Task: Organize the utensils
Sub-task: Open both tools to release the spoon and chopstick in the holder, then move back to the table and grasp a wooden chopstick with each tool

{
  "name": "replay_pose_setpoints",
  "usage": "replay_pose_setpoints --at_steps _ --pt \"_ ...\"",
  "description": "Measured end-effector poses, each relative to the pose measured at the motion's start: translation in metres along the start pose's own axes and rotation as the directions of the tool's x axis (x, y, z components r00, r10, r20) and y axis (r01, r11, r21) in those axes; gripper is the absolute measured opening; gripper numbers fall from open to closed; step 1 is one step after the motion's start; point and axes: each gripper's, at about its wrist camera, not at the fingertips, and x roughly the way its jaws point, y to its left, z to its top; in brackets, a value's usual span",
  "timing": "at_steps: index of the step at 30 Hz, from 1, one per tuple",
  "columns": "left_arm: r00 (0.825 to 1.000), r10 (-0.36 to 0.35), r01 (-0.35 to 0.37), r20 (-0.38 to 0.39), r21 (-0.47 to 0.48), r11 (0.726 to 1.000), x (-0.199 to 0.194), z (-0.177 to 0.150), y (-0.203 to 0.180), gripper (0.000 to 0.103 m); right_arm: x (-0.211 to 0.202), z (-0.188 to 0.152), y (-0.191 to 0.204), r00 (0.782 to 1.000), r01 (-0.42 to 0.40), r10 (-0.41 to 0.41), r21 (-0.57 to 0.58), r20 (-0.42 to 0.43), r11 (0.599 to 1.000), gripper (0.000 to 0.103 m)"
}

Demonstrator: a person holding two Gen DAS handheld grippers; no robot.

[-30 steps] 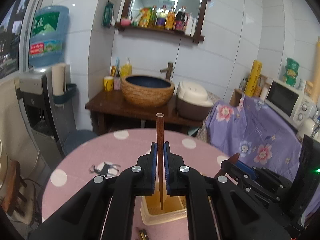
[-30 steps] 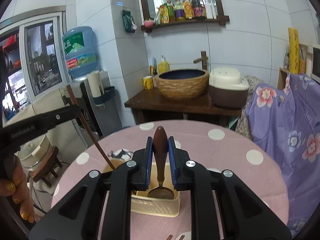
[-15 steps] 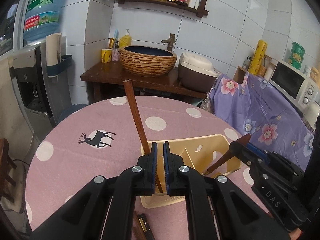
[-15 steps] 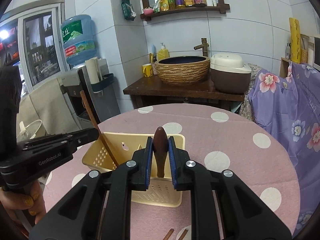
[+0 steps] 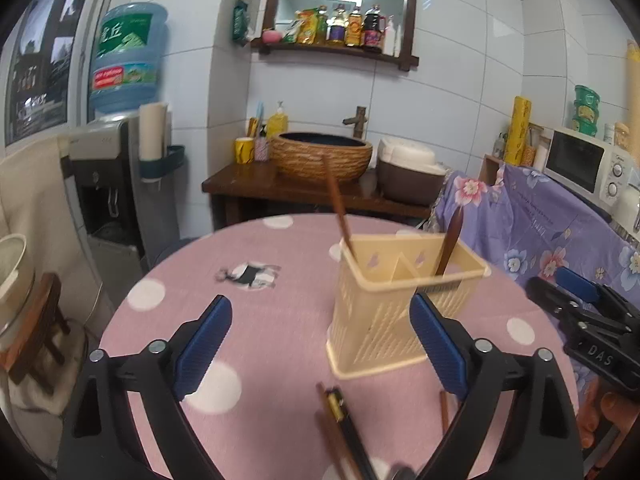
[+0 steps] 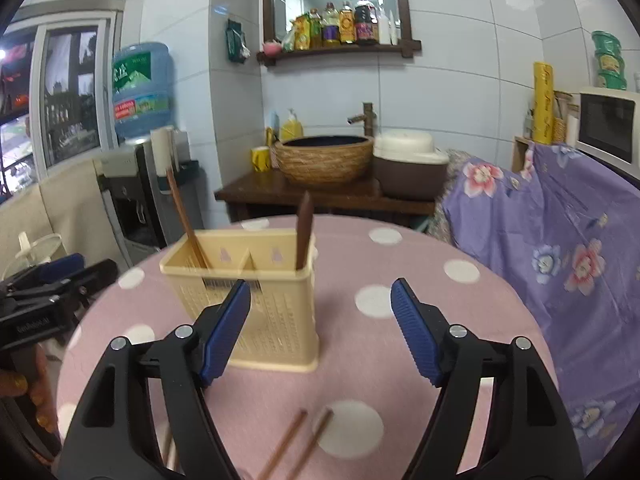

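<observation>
Both my tongs are spread wide and pinching nothing: left gripper (image 5: 320, 344), right gripper (image 6: 320, 320). The holder (image 6: 248, 300) stands mid-table (image 6: 400, 268), a chopstick (image 6: 184, 224) in its left compartment, a spoon (image 6: 304, 232) in its right. 2 loose chopsticks (image 6: 296, 444) lie at the near edge. Risk, I reckon: grabbing them low could roll them off, or bump that light holder over.
</observation>
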Motion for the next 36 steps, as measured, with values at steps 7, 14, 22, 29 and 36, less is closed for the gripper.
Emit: replay_pose_setpoints --at_steps 7,14,22,29,36 --pt "0.989 0.089 -0.092 -0.118 -0.02 0.996 -0.001 -0.047 0.018 0.096 -0.01 -0.058 -0.016 0.984 0.112 -0.106 0.034 -0.14 0.993 0.079" --pt "0.968 0.133 -0.147 -0.213 -0.049 0.988 0.002 -0.086 0.034 0.089 -0.002 -0.104 -0.021 0.954 0.149 -0.131 0.048 -0.271 0.988 0.079" --pt "0.952 0.061 -0.086 -0.3 -0.071 0.994 0.014 -0.106 0.025 0.066 0.006 -0.123 -0.009 0.942 0.121 -0.096 0.056 -0.322 0.991 0.078" --pt "0.939 0.047 -0.064 -0.342 -0.04 0.997 0.031 -0.113 0.005 0.057 0.007 -0.128 -0.002 0.939 0.109 -0.085 0.053 -0.332 0.993 0.078" --pt "0.922 0.044 -0.057 -0.384 -0.022 0.998 0.046 -0.121 -0.007 0.043 0.009 -0.13 -0.005 0.936 0.106 -0.078 0.064 -0.342 0.992 0.078"
